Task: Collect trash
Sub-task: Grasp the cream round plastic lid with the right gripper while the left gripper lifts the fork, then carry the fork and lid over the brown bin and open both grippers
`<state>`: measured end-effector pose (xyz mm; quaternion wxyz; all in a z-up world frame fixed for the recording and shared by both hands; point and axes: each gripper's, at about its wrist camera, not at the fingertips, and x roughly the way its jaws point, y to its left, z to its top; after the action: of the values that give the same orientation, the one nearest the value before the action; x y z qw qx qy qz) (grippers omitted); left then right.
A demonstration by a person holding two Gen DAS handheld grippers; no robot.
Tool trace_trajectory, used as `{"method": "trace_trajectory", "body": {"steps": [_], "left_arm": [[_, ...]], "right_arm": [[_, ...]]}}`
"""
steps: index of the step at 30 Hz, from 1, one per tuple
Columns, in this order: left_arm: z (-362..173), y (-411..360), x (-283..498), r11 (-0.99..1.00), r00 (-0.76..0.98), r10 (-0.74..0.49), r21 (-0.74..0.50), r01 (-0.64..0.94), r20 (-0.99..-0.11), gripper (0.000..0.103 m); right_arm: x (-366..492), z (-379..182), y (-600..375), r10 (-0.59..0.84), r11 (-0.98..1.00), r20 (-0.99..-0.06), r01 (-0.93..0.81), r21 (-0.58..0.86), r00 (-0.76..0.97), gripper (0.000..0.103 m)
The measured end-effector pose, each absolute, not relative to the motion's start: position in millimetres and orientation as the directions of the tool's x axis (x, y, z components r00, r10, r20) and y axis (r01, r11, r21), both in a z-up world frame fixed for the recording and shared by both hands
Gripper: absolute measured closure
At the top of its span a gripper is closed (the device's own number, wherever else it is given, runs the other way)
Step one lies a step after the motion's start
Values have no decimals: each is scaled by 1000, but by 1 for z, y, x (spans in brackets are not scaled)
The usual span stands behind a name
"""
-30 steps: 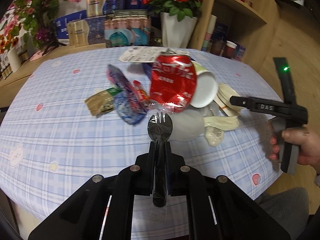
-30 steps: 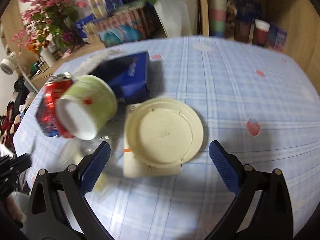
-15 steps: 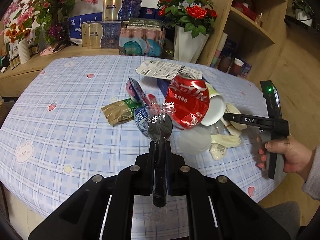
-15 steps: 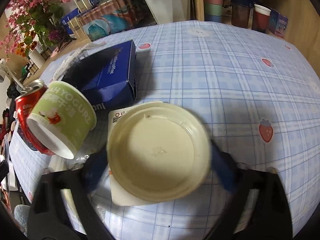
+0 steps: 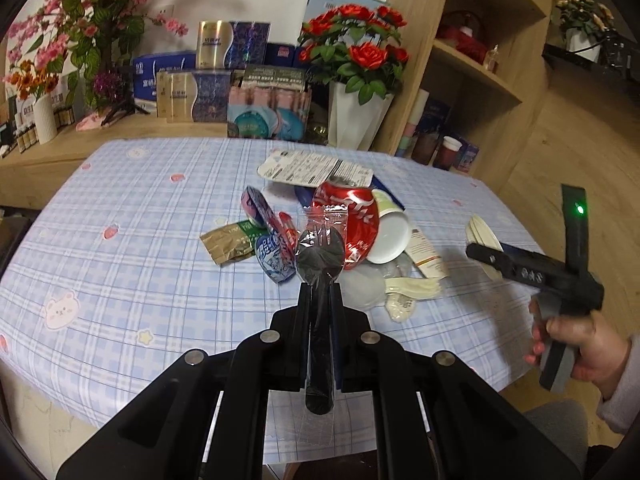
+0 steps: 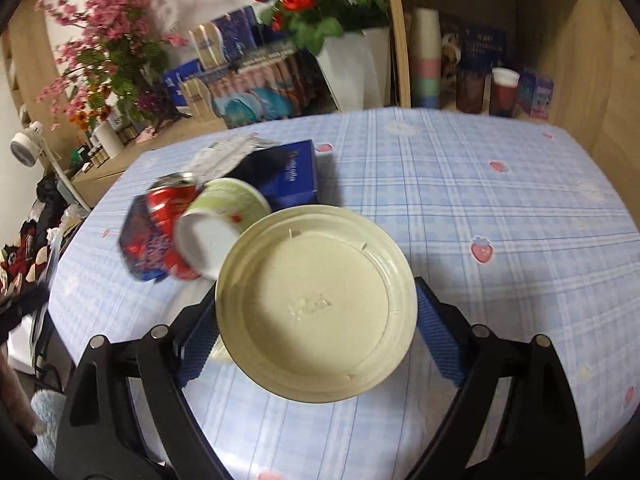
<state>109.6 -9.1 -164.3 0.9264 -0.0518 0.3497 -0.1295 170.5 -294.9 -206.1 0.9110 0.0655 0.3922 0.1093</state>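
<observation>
My left gripper [image 5: 319, 286] is shut on a black plastic spork [image 5: 320, 254] in a clear wrapper, held above the table. Just beyond it lies the trash pile: a crushed red can [image 5: 352, 216], a tipped green yogurt cup [image 5: 388, 234], blue snack wrappers [image 5: 272, 244], a gold sachet [image 5: 226, 242] and white plastic spoons [image 5: 412, 288]. My right gripper [image 6: 316, 312] is shut on a round cream lid [image 6: 316, 292], its blue pads [image 6: 434, 332] pressing both rims, with the lid raised off the cloth. In the left wrist view that gripper [image 5: 486, 254] hangs at the right, held by a hand [image 5: 580, 344].
The table [image 5: 120, 240] wears a blue checked cloth. A dark blue box [image 6: 288, 176] and a printed white packet [image 5: 316, 170] lie behind the pile. Boxes, flower vases [image 5: 356, 120] and a wooden shelf [image 5: 480, 80] with cups stand beyond the far edge.
My right gripper closed around the cream lid and lifted it off the white card on the table. My left gripper rose and drew back with the spork still in it.
</observation>
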Motion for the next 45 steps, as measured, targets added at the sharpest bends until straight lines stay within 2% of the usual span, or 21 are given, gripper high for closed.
{"method": "trace_trajectory", "body": {"steps": [19,34,45], "left_arm": [[-127,-5,44,955,772,-297,-184,234,-562,94],[-106,-1,3,957,803,-290,-172,234,-520,94],[-108,3,-15,957,799,-290,-184,226,-526,94]], "right_arm": [[72,-151,-283,227,973,-633,-204,111,740,15],[21,-139,-253,289,948,-609,-308,77,739,15],[-5,-157,-221,353,917,-646,-387,95,677,15]]}}
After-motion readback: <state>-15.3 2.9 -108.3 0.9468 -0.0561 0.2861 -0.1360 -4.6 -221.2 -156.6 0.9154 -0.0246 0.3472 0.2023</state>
